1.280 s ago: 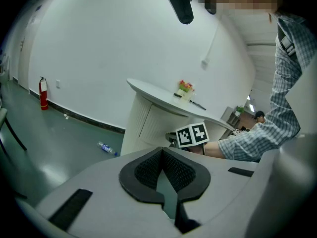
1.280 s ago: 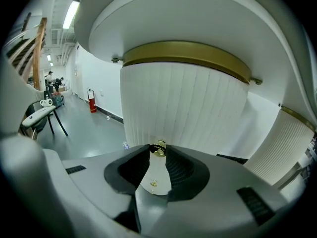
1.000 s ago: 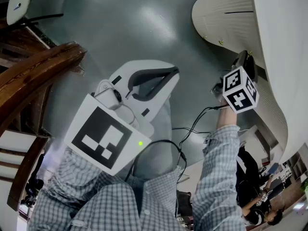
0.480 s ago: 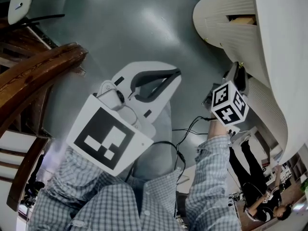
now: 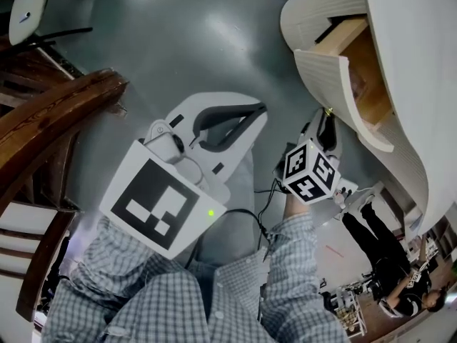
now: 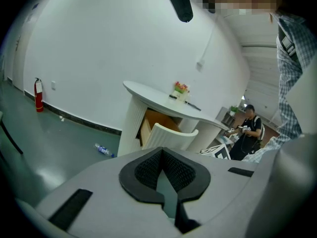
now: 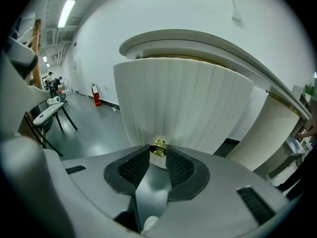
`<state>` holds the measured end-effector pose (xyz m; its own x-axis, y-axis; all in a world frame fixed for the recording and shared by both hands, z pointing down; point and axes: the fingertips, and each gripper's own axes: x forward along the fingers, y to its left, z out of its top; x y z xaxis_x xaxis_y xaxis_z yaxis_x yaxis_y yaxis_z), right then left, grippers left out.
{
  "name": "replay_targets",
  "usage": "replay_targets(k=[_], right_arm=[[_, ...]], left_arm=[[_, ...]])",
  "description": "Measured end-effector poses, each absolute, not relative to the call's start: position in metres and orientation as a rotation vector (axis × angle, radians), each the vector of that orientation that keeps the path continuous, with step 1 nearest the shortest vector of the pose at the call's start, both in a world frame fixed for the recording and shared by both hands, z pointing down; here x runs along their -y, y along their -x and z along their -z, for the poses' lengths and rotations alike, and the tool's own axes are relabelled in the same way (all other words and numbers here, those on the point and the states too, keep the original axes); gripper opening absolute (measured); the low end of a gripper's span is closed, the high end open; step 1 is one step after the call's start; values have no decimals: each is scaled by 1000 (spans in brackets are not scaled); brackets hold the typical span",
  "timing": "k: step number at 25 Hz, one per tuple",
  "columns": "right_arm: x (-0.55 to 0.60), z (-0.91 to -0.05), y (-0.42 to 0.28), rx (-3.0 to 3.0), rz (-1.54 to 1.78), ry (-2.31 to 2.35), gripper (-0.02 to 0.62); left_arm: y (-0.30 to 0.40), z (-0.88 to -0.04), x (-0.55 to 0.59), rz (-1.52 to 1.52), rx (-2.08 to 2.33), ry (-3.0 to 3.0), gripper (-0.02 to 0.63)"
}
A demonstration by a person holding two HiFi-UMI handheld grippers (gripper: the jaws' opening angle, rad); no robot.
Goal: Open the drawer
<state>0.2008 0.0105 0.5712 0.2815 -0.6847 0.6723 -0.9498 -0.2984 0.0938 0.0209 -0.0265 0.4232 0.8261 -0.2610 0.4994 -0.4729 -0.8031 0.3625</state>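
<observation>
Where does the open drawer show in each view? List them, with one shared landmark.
Head view: drawer upper right, at the right gripper.
Left gripper view: drawer at centre.
Right gripper view: drawer front fills the middle, knob between the jaws.
Shared landmark: the curved desktop.

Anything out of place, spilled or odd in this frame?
A plastic bottle lies on its side on the floor near the desk, like litter. Otherwise nothing odd: the right tongs grip the brass knob of the drawer, which stands open.
</observation>
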Motion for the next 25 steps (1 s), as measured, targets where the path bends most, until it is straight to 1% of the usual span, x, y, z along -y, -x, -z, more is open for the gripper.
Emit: replay_targets(k=[13,25], right_arm=[[-66,-575,-160,1450,-812,-2027,98],[-95,-577,-138,1388,-851,-2034,98]], left_arm=[[-31,-415,23,-620,470,-2552,5],[-41,-414,16,-644,398,-2570,5]])
